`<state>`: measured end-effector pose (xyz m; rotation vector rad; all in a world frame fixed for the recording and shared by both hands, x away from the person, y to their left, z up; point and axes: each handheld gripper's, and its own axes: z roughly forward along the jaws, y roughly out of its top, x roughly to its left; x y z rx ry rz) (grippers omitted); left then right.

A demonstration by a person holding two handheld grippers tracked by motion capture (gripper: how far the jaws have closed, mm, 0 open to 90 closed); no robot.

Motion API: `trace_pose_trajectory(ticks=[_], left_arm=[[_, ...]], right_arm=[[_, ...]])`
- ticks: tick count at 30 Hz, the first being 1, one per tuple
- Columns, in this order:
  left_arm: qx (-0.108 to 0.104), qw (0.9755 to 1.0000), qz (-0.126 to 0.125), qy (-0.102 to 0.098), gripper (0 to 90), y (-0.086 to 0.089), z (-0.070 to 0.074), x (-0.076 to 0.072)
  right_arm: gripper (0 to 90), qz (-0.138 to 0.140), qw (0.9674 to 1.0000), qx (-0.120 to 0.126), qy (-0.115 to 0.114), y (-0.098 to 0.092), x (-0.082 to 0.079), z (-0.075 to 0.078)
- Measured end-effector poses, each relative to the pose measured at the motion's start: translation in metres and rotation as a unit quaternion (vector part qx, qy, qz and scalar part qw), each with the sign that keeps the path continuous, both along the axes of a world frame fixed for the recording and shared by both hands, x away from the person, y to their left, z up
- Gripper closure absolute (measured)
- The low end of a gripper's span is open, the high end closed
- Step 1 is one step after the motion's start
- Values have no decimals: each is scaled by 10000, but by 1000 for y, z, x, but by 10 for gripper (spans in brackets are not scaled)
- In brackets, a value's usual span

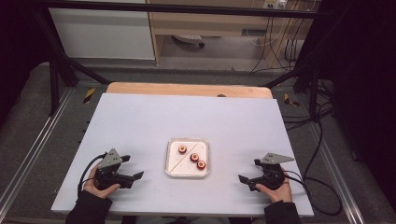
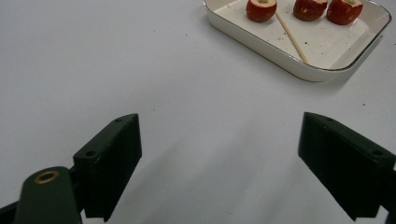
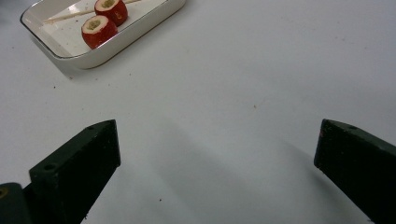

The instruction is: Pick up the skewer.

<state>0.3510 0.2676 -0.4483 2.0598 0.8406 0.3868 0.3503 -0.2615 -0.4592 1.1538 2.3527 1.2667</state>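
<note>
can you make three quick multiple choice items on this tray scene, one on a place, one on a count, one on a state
1. Where does the wooden skewer lie?
A. in the white tray
B. on the bare table
C. in the left claw

2. How many red cored fruits are in the tray?
A. two
B. three
C. five

3. How do the jaws of the right claw stand?
A. clamped on the skewer
B. clamped on a fruit
C. open with nothing between them

Answers:
1 A, the high view shows the stick lying slantwise inside the tray.
2 B, three red pieces sit in a row there.
3 C, the right gripper view shows bare table between the parted jaws.
</note>
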Motion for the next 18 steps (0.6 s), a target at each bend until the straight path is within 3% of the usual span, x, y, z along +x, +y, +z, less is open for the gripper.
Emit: trace_pose_trajectory(ticks=[18], left_arm=[[81,9999,-120,22,135,-11,3,0]], right_arm=[[8,-20,10000,37,-18,-1,-1,1]])
